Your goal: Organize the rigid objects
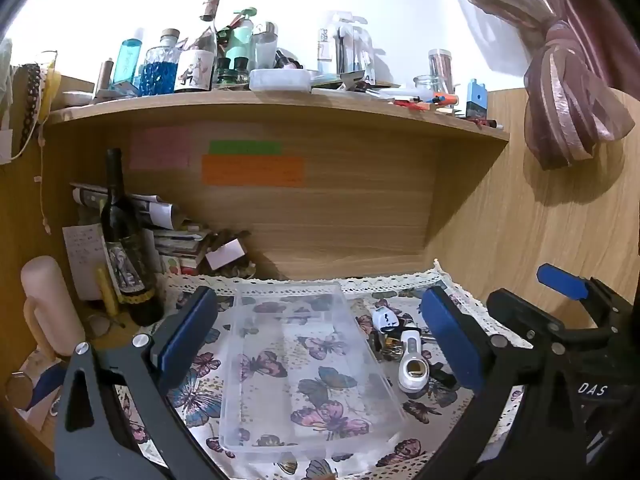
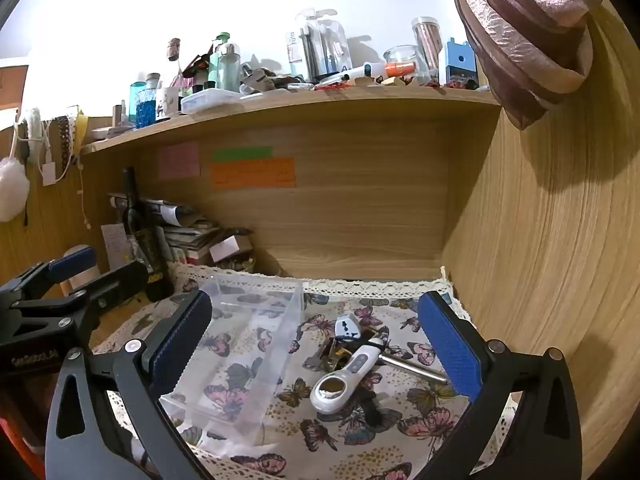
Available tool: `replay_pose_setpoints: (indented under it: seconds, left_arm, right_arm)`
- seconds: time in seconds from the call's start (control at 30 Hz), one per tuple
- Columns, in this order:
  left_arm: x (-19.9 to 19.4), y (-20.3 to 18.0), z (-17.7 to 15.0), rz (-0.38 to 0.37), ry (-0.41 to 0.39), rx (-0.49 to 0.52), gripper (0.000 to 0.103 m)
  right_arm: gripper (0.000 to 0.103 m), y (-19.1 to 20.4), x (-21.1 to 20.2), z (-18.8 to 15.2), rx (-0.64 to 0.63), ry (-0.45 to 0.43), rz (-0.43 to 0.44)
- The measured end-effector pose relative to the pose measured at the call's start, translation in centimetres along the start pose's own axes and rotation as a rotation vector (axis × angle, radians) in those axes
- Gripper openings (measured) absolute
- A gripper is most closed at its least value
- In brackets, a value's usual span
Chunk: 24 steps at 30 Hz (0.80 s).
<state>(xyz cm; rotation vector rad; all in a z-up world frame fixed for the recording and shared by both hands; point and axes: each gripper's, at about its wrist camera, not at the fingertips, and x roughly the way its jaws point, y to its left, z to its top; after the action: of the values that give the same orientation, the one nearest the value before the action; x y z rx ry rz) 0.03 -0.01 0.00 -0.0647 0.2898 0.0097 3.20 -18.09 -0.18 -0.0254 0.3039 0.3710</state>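
A clear empty plastic box (image 1: 308,364) lies on the butterfly cloth; it also shows in the right wrist view (image 2: 248,352). Right of it is a small pile: a white handheld device with a round head (image 1: 412,368) (image 2: 344,380), a white plug adapter (image 1: 385,319) (image 2: 349,327), dark small items (image 2: 340,350) and a metal rod (image 2: 416,368). My left gripper (image 1: 320,340) is open, hovering over the box. My right gripper (image 2: 316,344) is open, above the pile and the box's right wall. Both are empty.
A dark wine bottle (image 1: 124,248), a pink mug (image 1: 48,304) and stacked papers (image 1: 176,240) stand at the back left. A cluttered shelf (image 1: 280,104) hangs above. A wooden wall (image 2: 540,280) closes the right side. A curtain (image 1: 568,100) hangs top right.
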Motion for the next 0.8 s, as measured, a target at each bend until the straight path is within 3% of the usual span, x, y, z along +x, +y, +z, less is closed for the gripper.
replay_pose_setpoints:
  seconds: [0.3, 0.37, 0.8]
  left_arm:
    - [0.0, -1.5, 0.0, 0.034, -0.026, 0.017, 0.103]
    - [-0.4, 0.0, -0.3, 0.005, -0.027, -0.018, 0.103]
    - [-0.5, 0.2, -0.1, 0.0, -0.026, -0.022, 0.103]
  right_arm:
    - [0.103, 0.0, -0.1, 0.0, 0.001, 0.003, -0.004]
    - [0.103, 0.0, -0.1, 0.0, 0.001, 0.003, -0.004]
    - [0.103, 0.5, -0.1, 0.1, -0.003, 0.005, -0.006]
